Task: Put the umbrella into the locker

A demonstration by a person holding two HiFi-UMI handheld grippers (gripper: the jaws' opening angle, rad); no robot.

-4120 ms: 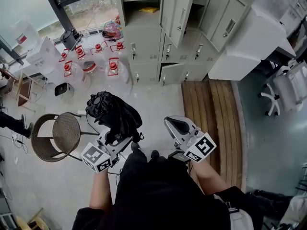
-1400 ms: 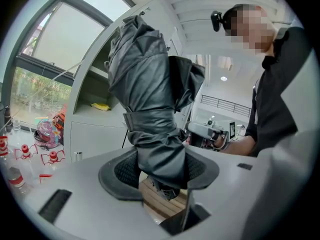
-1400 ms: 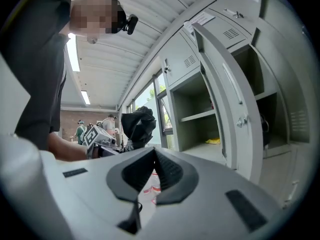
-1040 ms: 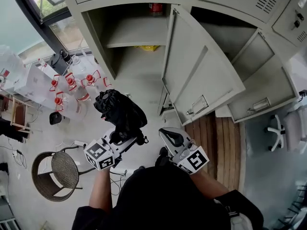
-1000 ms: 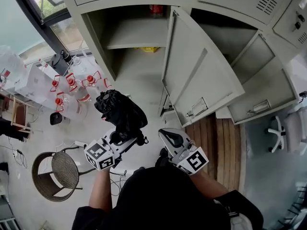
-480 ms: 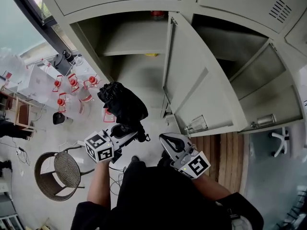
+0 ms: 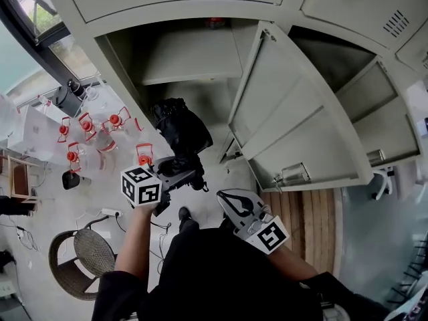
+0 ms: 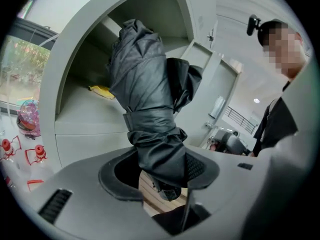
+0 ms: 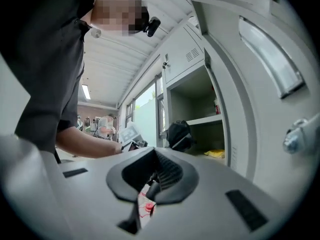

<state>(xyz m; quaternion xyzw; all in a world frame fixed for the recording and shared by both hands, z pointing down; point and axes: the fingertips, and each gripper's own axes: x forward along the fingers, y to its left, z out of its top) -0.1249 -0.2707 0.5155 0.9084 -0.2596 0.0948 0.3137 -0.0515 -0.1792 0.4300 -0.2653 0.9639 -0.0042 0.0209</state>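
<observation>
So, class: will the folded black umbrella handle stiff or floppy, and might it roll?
Probably floppy outside: the umbrella is creased and bunched, cinched only by its strap. Likely stiff at the core, since it stands out unsupported from the left gripper. Unlikely to roll; loose folds should catch.

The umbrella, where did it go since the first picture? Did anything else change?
The left gripper carried the black umbrella from farther back in the room up to the open locker; its tip is now right at the opening. Nothing was grabbed or let go: the left gripper stays clamped on the umbrella, and the right gripper stays shut and empty.
</observation>
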